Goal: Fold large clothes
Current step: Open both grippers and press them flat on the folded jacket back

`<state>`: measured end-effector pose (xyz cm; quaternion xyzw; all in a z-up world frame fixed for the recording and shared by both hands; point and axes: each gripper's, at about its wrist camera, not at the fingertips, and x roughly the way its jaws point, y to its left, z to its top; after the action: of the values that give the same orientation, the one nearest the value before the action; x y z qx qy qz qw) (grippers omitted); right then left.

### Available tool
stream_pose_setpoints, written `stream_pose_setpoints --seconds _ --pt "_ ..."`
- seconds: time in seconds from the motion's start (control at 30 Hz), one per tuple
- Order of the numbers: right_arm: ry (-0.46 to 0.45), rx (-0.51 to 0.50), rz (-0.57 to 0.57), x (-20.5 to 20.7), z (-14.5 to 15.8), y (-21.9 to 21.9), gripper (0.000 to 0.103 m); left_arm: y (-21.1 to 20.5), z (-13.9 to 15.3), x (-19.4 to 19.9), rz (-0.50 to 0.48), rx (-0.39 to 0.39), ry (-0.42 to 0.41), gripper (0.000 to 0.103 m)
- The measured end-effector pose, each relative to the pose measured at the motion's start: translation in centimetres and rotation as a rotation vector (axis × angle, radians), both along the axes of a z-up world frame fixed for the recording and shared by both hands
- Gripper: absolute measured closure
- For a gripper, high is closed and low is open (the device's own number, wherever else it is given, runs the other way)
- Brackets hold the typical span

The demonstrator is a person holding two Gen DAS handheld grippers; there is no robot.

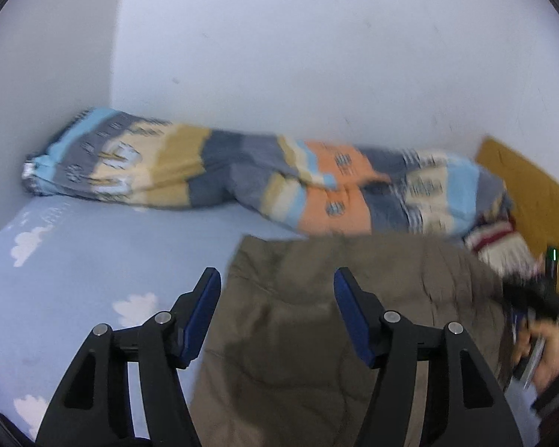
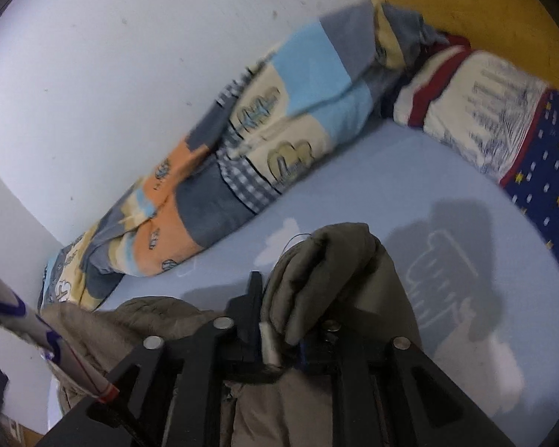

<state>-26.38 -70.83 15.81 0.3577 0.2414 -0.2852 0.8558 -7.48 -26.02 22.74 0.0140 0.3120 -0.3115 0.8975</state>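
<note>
An olive-brown padded jacket [image 1: 316,335] lies spread on the light-blue bed sheet [image 1: 74,298]. My left gripper [image 1: 275,283] hovers over the jacket's left part, open, with its blue pads [image 1: 205,309] apart and not pressing the cloth. In the right wrist view my right gripper [image 2: 283,294] is shut on a bunched fold of the same jacket [image 2: 328,260]. That fold drapes over and hides the right finger. The rest of the jacket [image 2: 149,320] trails to the left below it. The hand [image 1: 540,350] holding the right gripper shows blurred at the left view's right edge.
A rolled patchwork quilt [image 1: 242,182] [image 2: 242,156] lies along the white wall. A red-striped pillow [image 2: 473,104] and a blue starry cloth [image 2: 548,171] rest by the wooden headboard [image 2: 466,7]. A white printed sheet [image 2: 37,331] juts in at the left.
</note>
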Motion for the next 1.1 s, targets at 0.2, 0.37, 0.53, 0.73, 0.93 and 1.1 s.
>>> stream_pose_setpoints --seconds 0.2,0.37,0.53,0.73,0.93,1.1 --pt "-0.112 0.123 -0.002 -2.0 -0.9 -0.7 0.057 -5.0 -5.0 -2.5 -0.114 0.098 0.038 0.041" --pt "-0.125 -0.004 0.065 -5.0 1.3 2.0 0.036 -7.7 -6.8 -4.1 -0.160 0.117 0.051 0.041" --pt "0.022 -0.151 0.194 -3.4 0.4 6.8 0.036 -9.3 -8.1 -4.1 -0.142 0.148 0.034 0.041" --pt "0.114 -0.214 0.239 -0.6 -3.2 9.7 0.036 -10.0 -10.6 -2.3 -0.091 0.167 0.062 0.038" --pt "0.183 -0.232 0.226 1.2 -5.9 8.2 0.037 -10.8 -13.7 0.1 -0.067 0.182 0.128 0.031" --pt "0.241 -0.216 0.258 2.8 -8.1 7.5 0.037 -11.6 -15.1 0.6 -0.061 0.186 0.097 0.028"
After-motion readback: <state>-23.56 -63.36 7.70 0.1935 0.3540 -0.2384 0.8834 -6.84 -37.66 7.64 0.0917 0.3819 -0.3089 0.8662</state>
